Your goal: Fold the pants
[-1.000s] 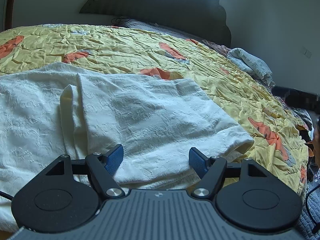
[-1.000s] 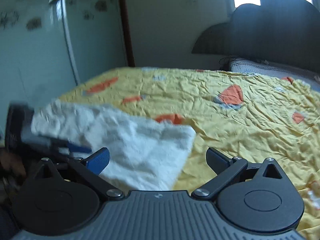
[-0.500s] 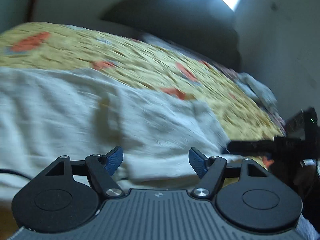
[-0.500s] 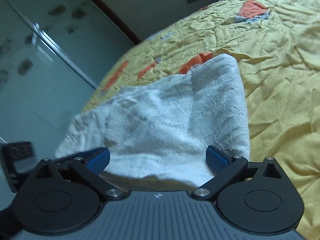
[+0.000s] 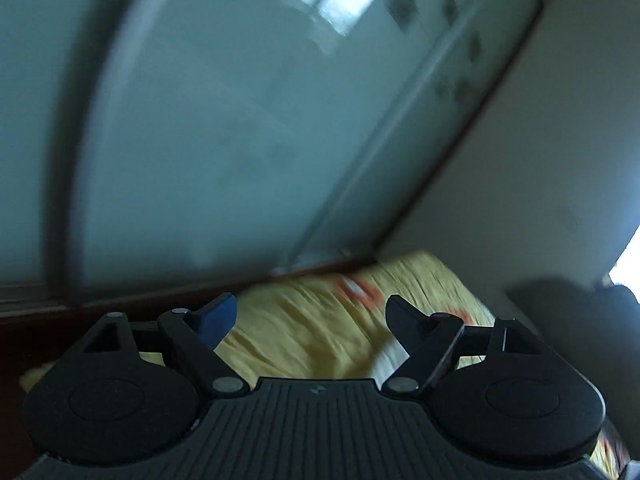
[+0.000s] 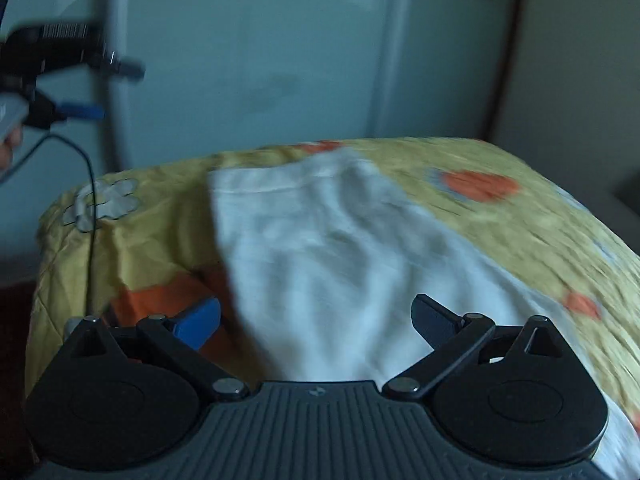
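Note:
The white pants [image 6: 340,256] lie folded on the yellow bedspread [image 6: 540,208], running from the bed's corner toward my right gripper [image 6: 316,316]. That gripper is open and empty, just above the near part of the cloth. My left gripper [image 5: 310,320] is open and empty, lifted off the bed and pointing at the wardrobe; only a small white bit of the pants [image 5: 390,360] shows by its right finger. The left gripper also shows in the right wrist view [image 6: 80,112], raised at the upper left with its cable hanging down.
A glass-fronted wardrobe [image 5: 240,120] stands close behind the bed's edge. The bed corner [image 6: 72,220] drops off at the left toward a dark red floor [image 6: 16,304]. A dark headboard [image 5: 568,320] is at the far right.
My left gripper has lifted off the pants and swung left and up to face the wardrobe. My right gripper has turned left, so the pants now lie lengthwise ahead of it.

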